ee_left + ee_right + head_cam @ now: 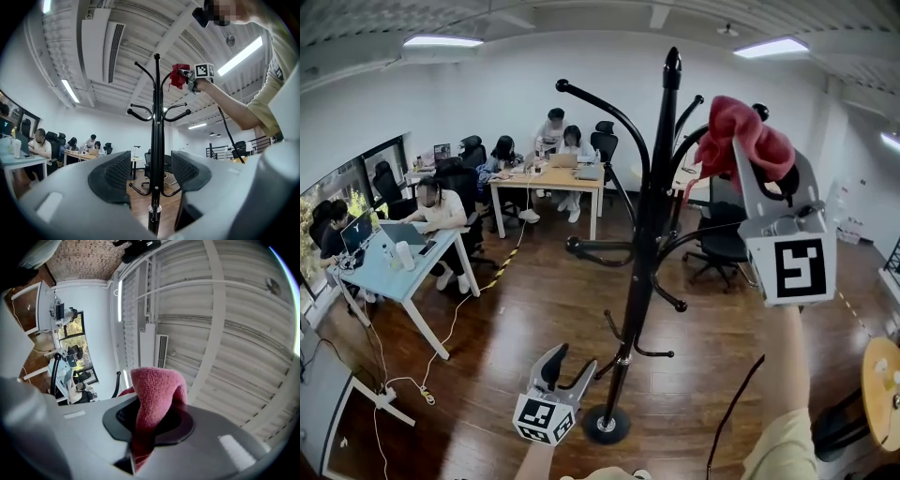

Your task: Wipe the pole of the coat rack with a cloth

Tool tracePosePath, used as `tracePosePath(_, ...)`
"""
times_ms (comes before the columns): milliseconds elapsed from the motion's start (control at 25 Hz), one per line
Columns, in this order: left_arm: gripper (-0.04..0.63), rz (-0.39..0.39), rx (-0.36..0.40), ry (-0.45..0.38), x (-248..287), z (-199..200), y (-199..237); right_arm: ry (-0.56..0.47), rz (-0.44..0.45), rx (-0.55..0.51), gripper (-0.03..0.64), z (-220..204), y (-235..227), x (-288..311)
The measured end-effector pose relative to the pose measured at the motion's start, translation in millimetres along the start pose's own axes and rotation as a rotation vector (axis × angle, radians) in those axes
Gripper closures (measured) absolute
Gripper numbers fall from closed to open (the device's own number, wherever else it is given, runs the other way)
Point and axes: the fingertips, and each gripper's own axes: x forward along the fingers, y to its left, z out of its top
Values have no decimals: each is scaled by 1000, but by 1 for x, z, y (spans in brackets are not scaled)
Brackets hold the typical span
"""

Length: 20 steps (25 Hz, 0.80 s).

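Observation:
The black coat rack pole (649, 234) rises from a round base (607, 424) to a knob at the top, with curved hooks all round. My right gripper (766, 167) is held high, right of the pole's upper hooks, and is shut on a red cloth (739, 131). In the right gripper view the cloth (157, 394) bulges out of the shut jaws against the ceiling. My left gripper (565, 367) is low, just left of the pole's lower part, and open. In the left gripper view the pole (156, 117) shows through the gap of the left gripper (149, 169), untouched.
Several people sit at a white desk (403, 272) on the left and a wooden desk (548, 178) at the back. Office chairs (722, 239) stand behind the rack. Cables trail over the wooden floor (497, 347). A round table (883, 375) is at the right edge.

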Motion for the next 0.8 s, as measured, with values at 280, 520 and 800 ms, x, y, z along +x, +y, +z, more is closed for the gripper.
tracePosePath(280,347,-24,1,15,7,-5,-7,-70,-28,71,574,19,-23,-18)
tracePosePath(520,347,-24,0,20,5,-4,-10,-107,11,99,574,29,-9,-33)
tracePosePath(800,348,0,-3,17,-4,-6,3,-15,179,103,574,-5,61,-33)
